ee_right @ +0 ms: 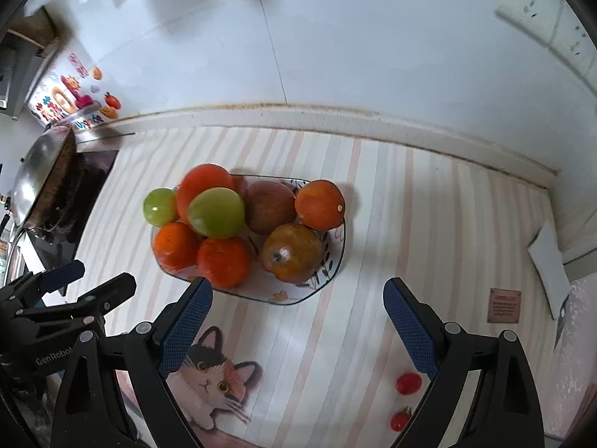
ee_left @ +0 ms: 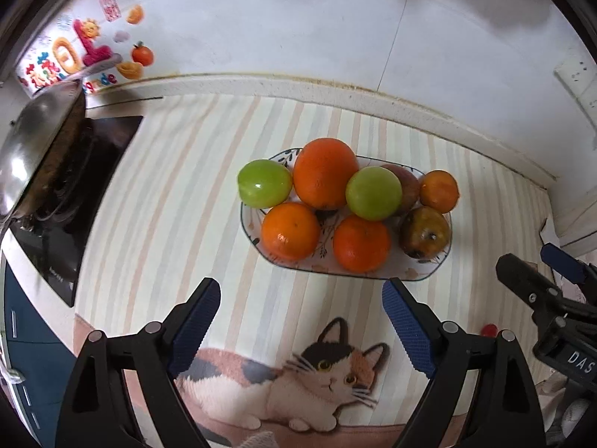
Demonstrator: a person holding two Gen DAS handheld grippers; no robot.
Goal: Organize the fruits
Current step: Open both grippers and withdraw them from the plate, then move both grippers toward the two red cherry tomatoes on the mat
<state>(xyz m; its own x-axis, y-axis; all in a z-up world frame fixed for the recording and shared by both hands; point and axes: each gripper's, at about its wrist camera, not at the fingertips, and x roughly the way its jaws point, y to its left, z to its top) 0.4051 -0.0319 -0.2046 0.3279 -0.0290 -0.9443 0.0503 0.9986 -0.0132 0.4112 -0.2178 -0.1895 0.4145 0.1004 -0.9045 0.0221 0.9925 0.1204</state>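
A patterned plate (ee_left: 429, 274) (ee_right: 328, 276) on the striped mat holds several fruits: oranges (ee_left: 324, 173) (ee_right: 319, 205), two green fruits (ee_left: 265, 183) (ee_right: 216, 212), and brownish fruits (ee_left: 425, 232) (ee_right: 291, 253). Two small red tomatoes (ee_right: 408, 382) (ee_right: 399, 420) lie on the mat near my right gripper's right finger. My left gripper (ee_left: 301, 300) is open and empty just in front of the plate. My right gripper (ee_right: 298, 300) is open and empty, in front of the plate's right end. Each gripper shows at the edge of the other's view.
A black stove (ee_left: 67, 194) with a steel wok (ee_left: 33, 138) stands at the left. A tiled wall (ee_left: 298, 18) with stickers and a socket (ee_right: 541, 15) runs behind. A white box (ee_right: 550, 268) and a brown label (ee_right: 504, 305) are at the right.
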